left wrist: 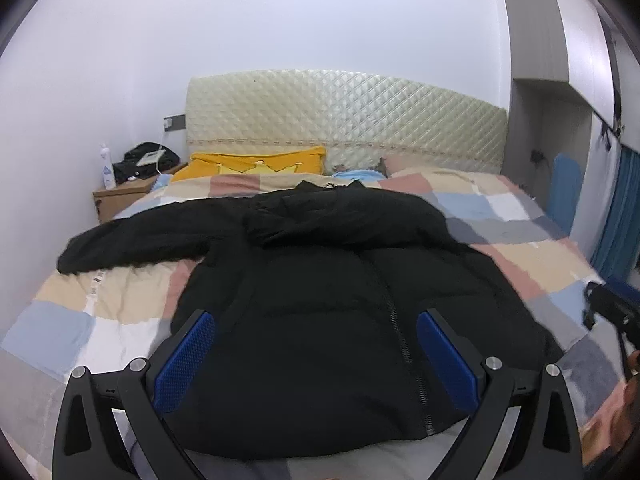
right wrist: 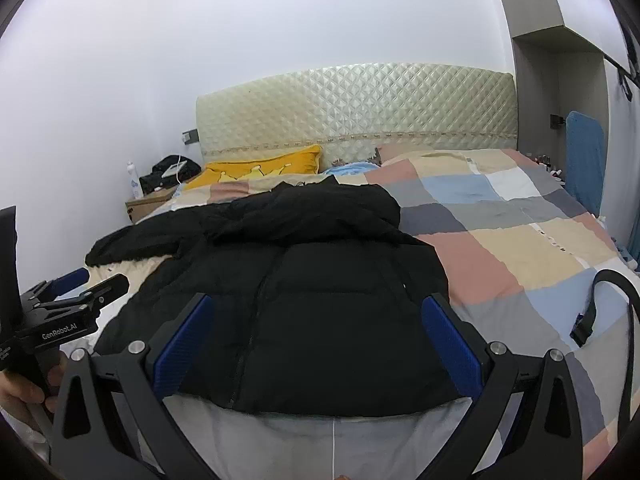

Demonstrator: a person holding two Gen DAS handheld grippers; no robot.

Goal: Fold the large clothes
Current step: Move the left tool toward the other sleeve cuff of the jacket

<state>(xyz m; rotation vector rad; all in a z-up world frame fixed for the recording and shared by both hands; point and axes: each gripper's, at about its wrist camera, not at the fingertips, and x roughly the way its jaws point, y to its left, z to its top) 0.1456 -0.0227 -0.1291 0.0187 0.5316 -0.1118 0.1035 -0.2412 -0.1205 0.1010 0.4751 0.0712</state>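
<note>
A black puffer jacket [left wrist: 320, 320] [right wrist: 312, 320] lies front up on the bed, zipper shut, its hem toward me. One sleeve is folded across the chest; the other sleeve [left wrist: 132, 244] [right wrist: 136, 240] stretches out to the left. My left gripper [left wrist: 316, 328] hangs open above the jacket's lower half, holding nothing. My right gripper [right wrist: 318, 312] is likewise open over the lower half, with nothing between its blue pads. The left gripper [right wrist: 80, 284] also shows at the left edge of the right wrist view, held by a hand.
The bed carries a checked quilt [left wrist: 520, 240] [right wrist: 500, 232], a yellow pillow [left wrist: 256, 164] and a padded headboard [left wrist: 344, 116]. A wooden nightstand [left wrist: 120, 196] with a bottle and bag stands at the left. A black strap [right wrist: 608, 300] lies on the quilt's right side.
</note>
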